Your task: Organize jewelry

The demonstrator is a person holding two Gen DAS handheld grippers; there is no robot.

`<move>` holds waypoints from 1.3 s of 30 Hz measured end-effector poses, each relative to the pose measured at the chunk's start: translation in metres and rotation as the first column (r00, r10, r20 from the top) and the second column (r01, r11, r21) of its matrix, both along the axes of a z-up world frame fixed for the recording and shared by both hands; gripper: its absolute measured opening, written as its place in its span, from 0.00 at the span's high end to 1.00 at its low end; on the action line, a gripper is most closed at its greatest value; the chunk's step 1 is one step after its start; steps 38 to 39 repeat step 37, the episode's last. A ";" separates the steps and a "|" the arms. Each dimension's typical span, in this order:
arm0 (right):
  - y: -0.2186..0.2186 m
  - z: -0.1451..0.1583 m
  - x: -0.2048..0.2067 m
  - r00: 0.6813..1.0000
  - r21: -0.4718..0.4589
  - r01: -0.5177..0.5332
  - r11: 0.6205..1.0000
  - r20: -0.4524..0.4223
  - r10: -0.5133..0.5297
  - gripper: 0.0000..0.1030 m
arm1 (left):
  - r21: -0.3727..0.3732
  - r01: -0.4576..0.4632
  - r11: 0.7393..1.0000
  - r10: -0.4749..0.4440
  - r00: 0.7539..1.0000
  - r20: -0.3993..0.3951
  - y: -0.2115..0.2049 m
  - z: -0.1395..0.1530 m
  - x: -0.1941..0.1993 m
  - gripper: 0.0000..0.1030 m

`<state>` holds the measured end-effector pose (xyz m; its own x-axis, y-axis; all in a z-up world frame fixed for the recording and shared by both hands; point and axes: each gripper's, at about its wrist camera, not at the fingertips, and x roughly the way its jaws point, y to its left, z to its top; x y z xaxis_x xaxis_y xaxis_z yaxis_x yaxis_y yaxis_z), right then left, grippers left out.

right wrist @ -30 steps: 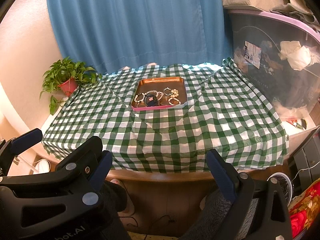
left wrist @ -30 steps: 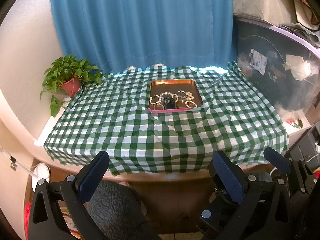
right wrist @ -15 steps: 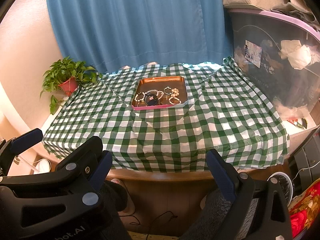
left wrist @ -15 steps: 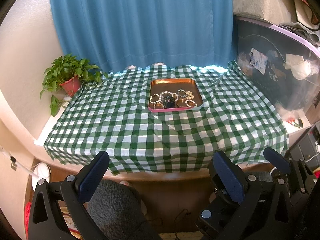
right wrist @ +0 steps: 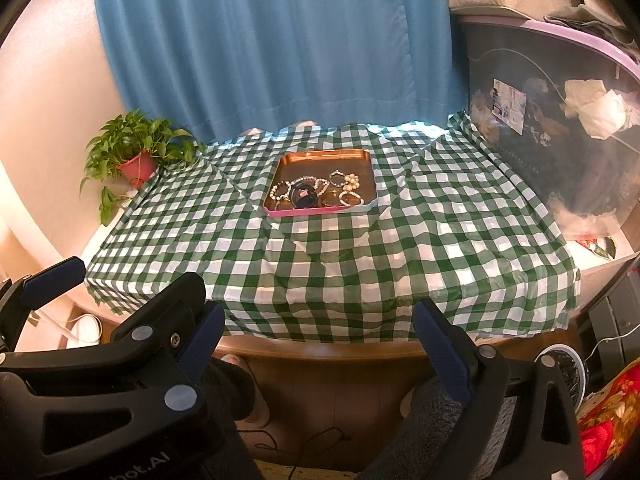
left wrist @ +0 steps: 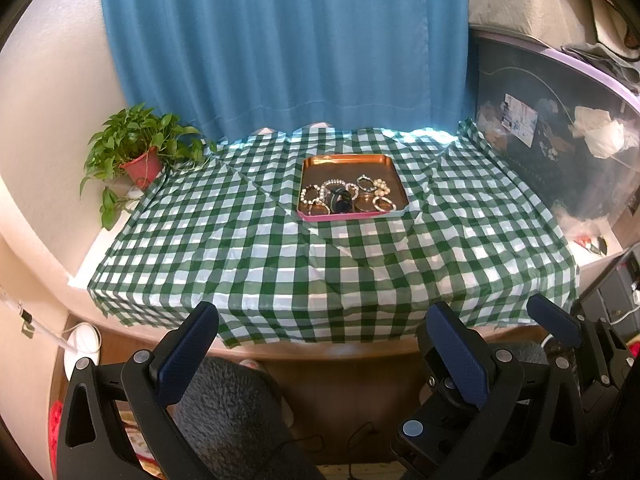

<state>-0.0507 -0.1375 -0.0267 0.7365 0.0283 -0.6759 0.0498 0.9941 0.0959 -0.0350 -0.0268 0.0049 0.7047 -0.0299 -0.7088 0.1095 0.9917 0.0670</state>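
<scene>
The table (left wrist: 280, 264) under its green checked cloth fills mid-frame, unchanged from a second ago. The tray (left wrist: 344, 160) sits upper centre, jewelry (left wrist: 348, 198) heaped at its near end. Left hand-held gripper (left wrist: 320, 344) and right hand-held gripper (right wrist: 316, 344) stay spread wide, empty, at the bottom.

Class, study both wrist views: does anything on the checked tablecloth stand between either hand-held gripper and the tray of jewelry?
Nothing visible does. The tablecloth between the left hand-held gripper, the right hand-held gripper and the tray holding the jewelry carries only creases. The potted plant sits far off to the left.
</scene>
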 end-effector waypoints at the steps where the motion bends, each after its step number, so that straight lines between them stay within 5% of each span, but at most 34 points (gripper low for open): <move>1: 0.001 -0.001 -0.001 1.000 0.000 0.000 1.000 0.000 0.000 0.08 | -0.001 0.000 1.000 0.000 1.000 0.000 0.000 0.000 0.000 0.00; 39: -0.004 -0.007 0.013 0.999 0.021 -0.023 1.000 -0.042 0.023 0.08 | 0.019 -0.005 1.000 0.006 0.999 -0.034 0.007 -0.015 -0.004 0.00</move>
